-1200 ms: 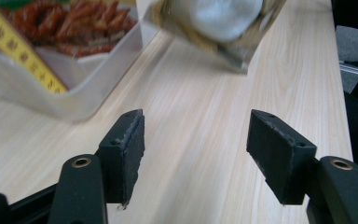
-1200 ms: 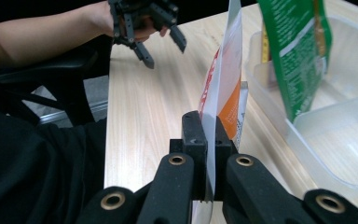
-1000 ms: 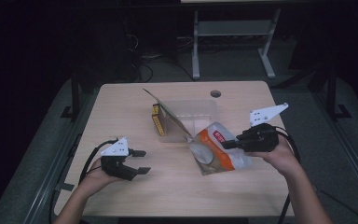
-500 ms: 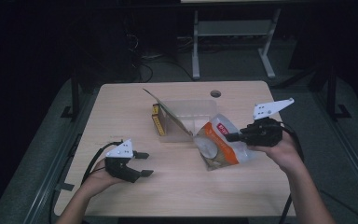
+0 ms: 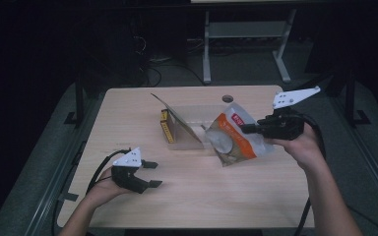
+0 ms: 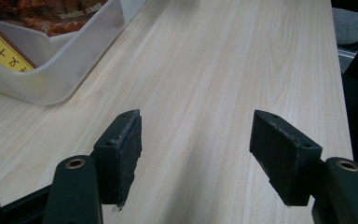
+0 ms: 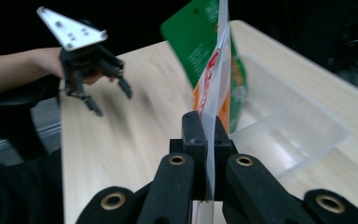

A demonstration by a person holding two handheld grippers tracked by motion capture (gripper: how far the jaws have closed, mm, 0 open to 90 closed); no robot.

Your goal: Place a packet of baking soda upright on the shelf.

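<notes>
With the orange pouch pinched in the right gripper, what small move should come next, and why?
Probably carry the orange pouch a little farther toward the clear bin and lower it in. The right gripper is shut on the pouch's edge, holding it lifted beside the bin, while the left gripper sits open near the table's front.

Light wood table (image 5: 128, 113) with a round cable hole (image 5: 227, 98) near its far edge. Grey floor (image 5: 44, 162) surrounds the table. Beyond the table stands a grey metal frame (image 5: 206, 54); tangled cables (image 5: 162, 69), probably, lie left of it. Room dark.
</notes>
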